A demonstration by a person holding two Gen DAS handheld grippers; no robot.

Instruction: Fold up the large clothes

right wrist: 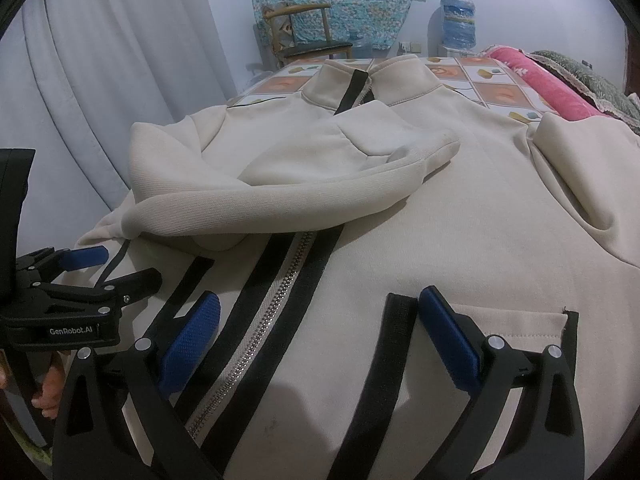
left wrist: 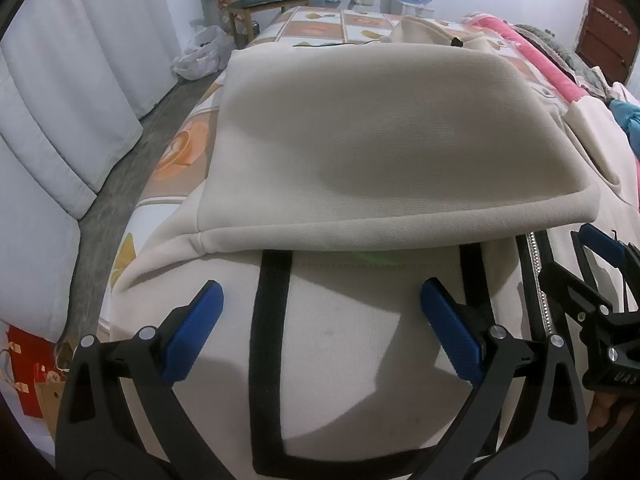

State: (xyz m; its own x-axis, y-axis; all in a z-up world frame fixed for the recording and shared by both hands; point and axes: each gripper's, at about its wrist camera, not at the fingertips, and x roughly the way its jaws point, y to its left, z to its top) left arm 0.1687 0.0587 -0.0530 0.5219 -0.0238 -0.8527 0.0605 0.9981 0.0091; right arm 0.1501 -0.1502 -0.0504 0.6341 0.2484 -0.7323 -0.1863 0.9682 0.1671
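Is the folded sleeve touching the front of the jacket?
Touching. The right wrist view shows the sleeve lying flat across the jacket front, its lower edge resting on the zipper with no gap.

Jacket (right wrist: 460,208) lies flat on the bed (right wrist: 480,76), collar (right wrist: 400,80) at the far end, zip (right wrist: 256,344) running down the middle twd the near edge. One sleeve (right wrist: 280,184) folded across the chest, over the zip. Left gripper (left wrist: 320,312) & right gripper (right wrist: 320,320) hover side by side above the near hem, fingers spread. Chair (right wrist: 312,36) & water bottle (right wrist: 458,22) beyond the bed's far end; curtain (right wrist: 100,80) along the left.
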